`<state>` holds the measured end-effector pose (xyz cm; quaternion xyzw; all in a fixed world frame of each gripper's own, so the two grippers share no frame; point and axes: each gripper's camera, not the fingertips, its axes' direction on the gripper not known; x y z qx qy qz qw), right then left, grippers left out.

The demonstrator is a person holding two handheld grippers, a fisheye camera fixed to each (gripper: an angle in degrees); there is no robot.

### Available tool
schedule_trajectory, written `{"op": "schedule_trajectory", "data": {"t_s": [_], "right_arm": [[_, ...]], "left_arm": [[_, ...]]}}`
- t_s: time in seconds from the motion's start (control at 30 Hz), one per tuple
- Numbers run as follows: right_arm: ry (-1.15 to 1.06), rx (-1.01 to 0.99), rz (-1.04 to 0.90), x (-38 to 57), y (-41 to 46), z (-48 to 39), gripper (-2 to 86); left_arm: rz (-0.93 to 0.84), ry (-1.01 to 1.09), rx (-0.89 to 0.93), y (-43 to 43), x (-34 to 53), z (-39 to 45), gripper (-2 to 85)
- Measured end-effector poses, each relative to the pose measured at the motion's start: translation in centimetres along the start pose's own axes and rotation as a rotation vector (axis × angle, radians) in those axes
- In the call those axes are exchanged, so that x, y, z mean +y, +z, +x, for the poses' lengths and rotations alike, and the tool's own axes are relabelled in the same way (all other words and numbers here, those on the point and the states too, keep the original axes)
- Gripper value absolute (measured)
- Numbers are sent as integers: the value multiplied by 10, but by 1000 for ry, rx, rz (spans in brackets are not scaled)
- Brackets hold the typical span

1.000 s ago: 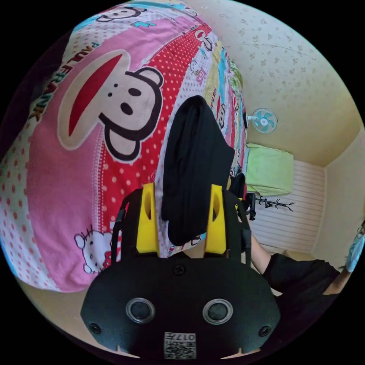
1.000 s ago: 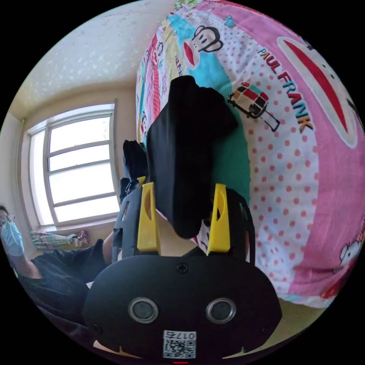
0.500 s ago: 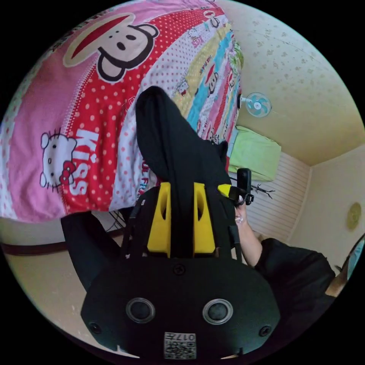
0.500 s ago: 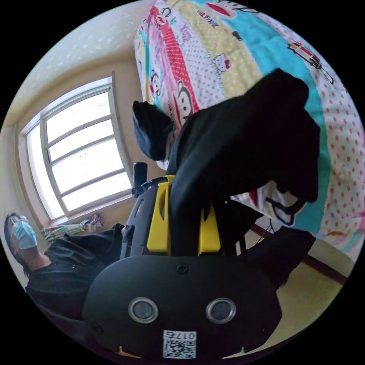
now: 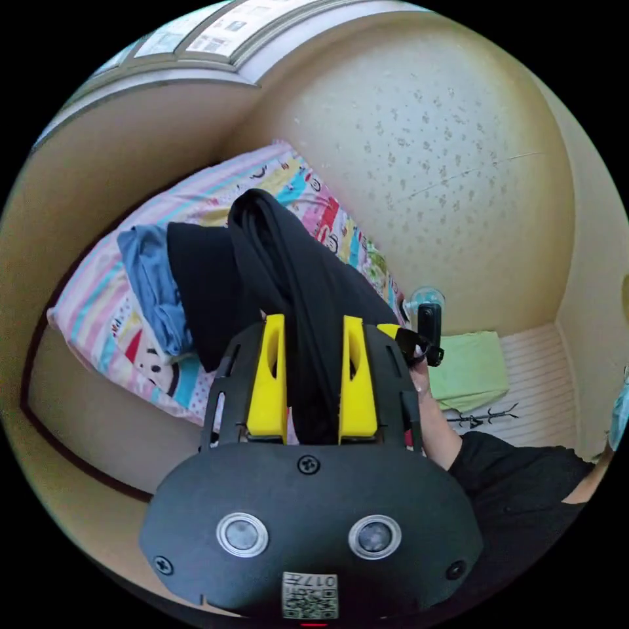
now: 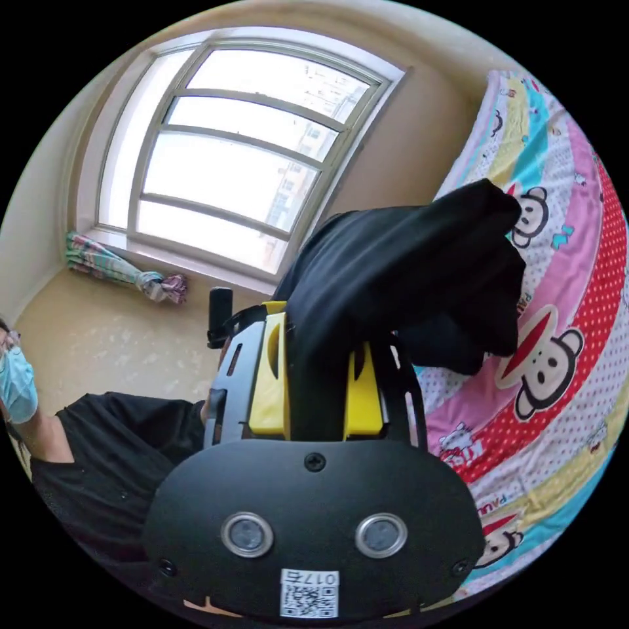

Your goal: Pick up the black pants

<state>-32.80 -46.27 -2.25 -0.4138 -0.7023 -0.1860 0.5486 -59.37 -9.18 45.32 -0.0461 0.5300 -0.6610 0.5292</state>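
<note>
The bed with the bright cartoon-print cover (image 6: 557, 275) lies below and behind the soft black cloth pants (image 6: 419, 262), which appear lifted off it, so the pick-up looks essentially done. The left gripper (image 5: 313, 386) is clamped on a bunched fold of them; the right gripper (image 6: 318, 386) is clamped likewise.
</note>
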Motion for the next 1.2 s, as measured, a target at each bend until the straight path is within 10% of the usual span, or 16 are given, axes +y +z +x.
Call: {"op": "schedule_trajectory", "data": {"t_s": [0.2, 0.5, 0.87, 1.03, 1.2], "right_arm": [[360, 273, -206, 58, 24, 111, 41], [1069, 674, -439, 437, -159, 176, 8], [1264, 471, 721, 617, -340, 73, 83], [1124, 464, 919, 611, -381, 63, 112], [1067, 659, 727, 606, -420, 68, 130]], "left_arm": [[-165, -511, 33, 69, 59, -146, 4], [-337, -964, -81, 112, 248, -206, -9], [-629, -257, -42, 300, 117, 4, -10], [-772, -45, 163, 406, 155, 143, -10], [-871, 62, 161, 454, 211, 203, -10]]}}
